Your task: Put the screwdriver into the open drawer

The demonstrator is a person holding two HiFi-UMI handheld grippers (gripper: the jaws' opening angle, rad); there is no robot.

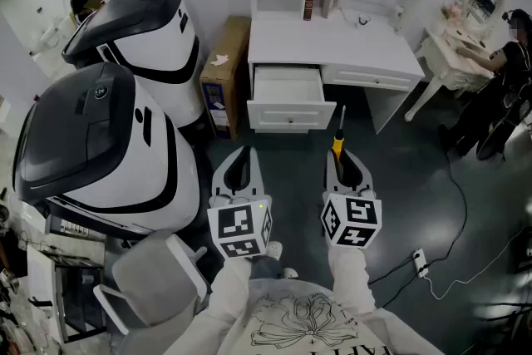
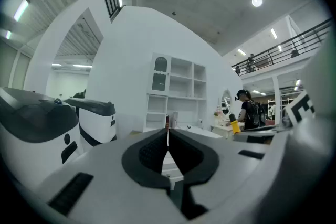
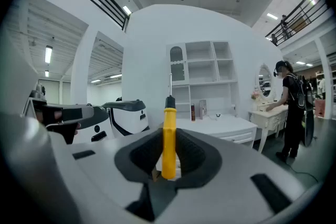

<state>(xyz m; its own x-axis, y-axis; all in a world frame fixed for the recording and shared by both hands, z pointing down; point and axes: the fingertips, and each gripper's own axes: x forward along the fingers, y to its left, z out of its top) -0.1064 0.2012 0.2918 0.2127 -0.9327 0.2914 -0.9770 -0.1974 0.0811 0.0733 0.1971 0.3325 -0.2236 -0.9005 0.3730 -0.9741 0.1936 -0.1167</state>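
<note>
My right gripper (image 3: 169, 134) is clamped on the screwdriver (image 3: 168, 139); the pads press on its yellow handle from both sides, and the black collar and thin metal shaft stick out past the jaw tips toward twelve o'clock. My left gripper (image 2: 168, 136) has its jaws together with only a hairline slit between them and nothing in it; it sits level with the right one, just beside it at nine o'clock.

In the head view the open drawer (image 1: 289, 114) is at twelve o'clock from both grippers, pulled out of the left side of the white desk (image 1: 332, 46); it is well apart from the screwdriver, with dark floor (image 1: 299, 158) between. Books (image 1: 309, 0) stand upright on the shelf unit above the desk. A cardboard box (image 1: 226, 66) stands against the desk's side at eleven o'clock; two big white-and-black machines (image 1: 108, 137) fill nine to ten o'clock; a grey chair (image 1: 154, 278) is at seven o'clock. A person (image 1: 509, 62) leans over a dressing table (image 1: 453, 46) at two o'clock; a power strip (image 1: 421, 262) lies on the floor at four o'clock.
</note>
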